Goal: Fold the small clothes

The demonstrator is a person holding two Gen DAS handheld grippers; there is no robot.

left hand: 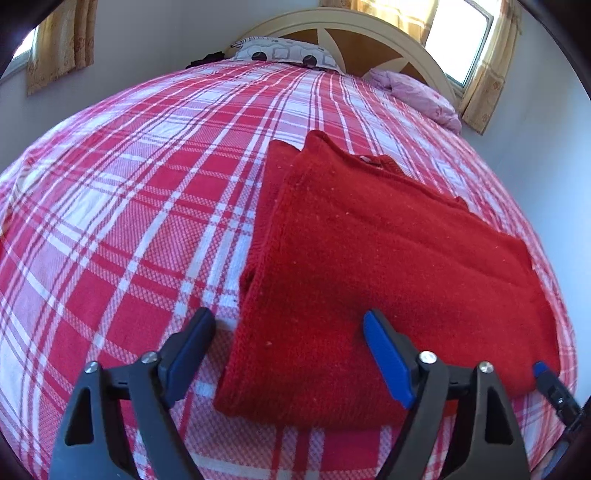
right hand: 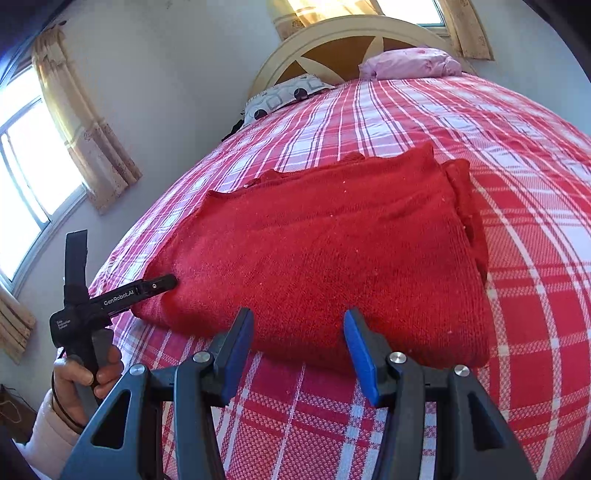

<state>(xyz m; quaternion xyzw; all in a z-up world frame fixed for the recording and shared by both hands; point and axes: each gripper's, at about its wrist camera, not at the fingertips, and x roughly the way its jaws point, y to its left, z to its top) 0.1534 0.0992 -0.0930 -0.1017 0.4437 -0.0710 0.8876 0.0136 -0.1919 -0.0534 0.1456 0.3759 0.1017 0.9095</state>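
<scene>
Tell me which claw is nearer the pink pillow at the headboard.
Right. The right claw sits at the red sweater's near edge, almost in line with the pink pillow; the left claw straddles the sweater's left corner, further aside.

A bed [left hand: 147,184] covered in red-and-white plaid is backed by a cream arched headboard [left hand: 332,22], with two pillows [right hand: 410,62], pale walls [right hand: 166,92] and sunlit curtained windows [right hand: 33,158].

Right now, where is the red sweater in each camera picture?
Left wrist view: the folded red sweater fills the lower right, its near edge between the left gripper fingers.
Right wrist view: the sweater lies across the middle, just beyond the right gripper.
Shared landmark: the pink pillow by the arched headboard.
</scene>
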